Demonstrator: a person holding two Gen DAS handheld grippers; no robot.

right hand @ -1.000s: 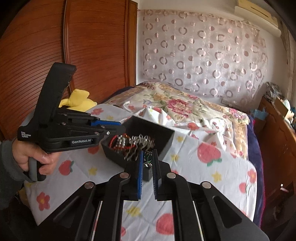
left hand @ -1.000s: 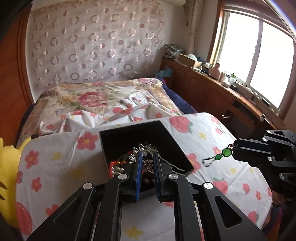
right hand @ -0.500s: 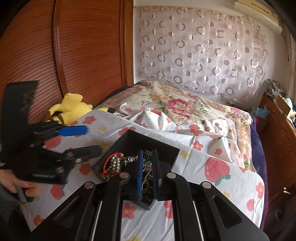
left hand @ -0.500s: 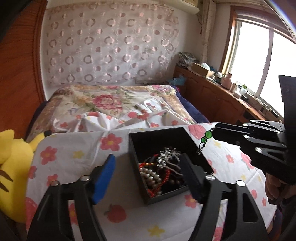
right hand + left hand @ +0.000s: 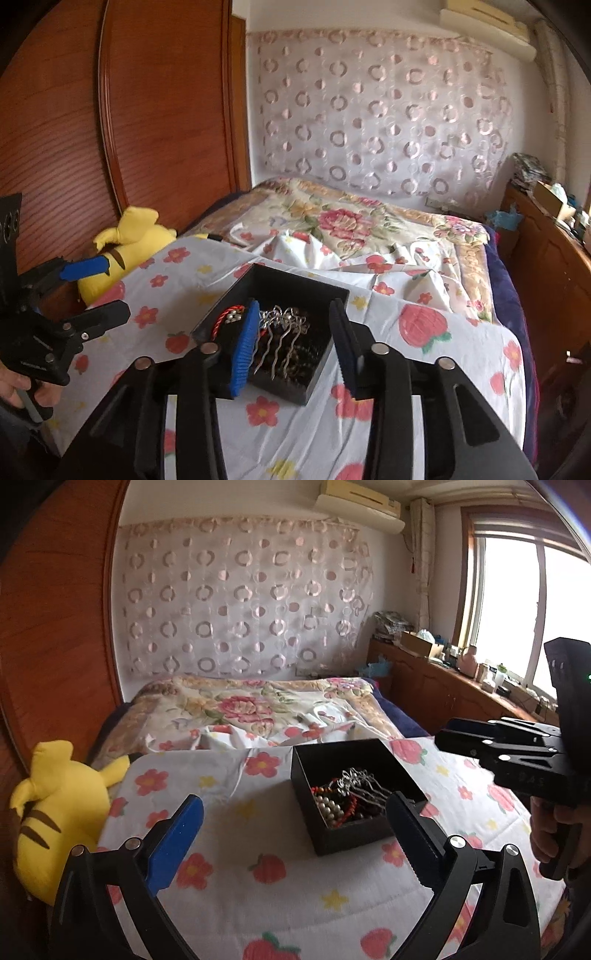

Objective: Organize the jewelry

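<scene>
A black open box (image 5: 321, 760) sits on a flowered cloth and holds tangled jewelry: pearls, red beads and a silver hair comb (image 5: 360, 786). The same box (image 5: 295, 286) and comb (image 5: 284, 332) show in the right wrist view. My left gripper (image 5: 295, 827) is wide open and empty, just left of and in front of the box. My right gripper (image 5: 293, 345) is open and empty, its fingers straddling the near part of the box. The right gripper also shows at the right edge of the left wrist view (image 5: 443, 736).
A yellow plush toy (image 5: 55, 812) lies at the cloth's left edge. A bed with a floral quilt (image 5: 251, 709) is behind the box. A wooden panel (image 5: 147, 110) stands at the left, a wooden counter (image 5: 461, 690) with clutter under the window at the right.
Both grippers opened. The right one let go of the green-bead piece it carried over the box. The left one released jewelry in the box and drew back to the left.
</scene>
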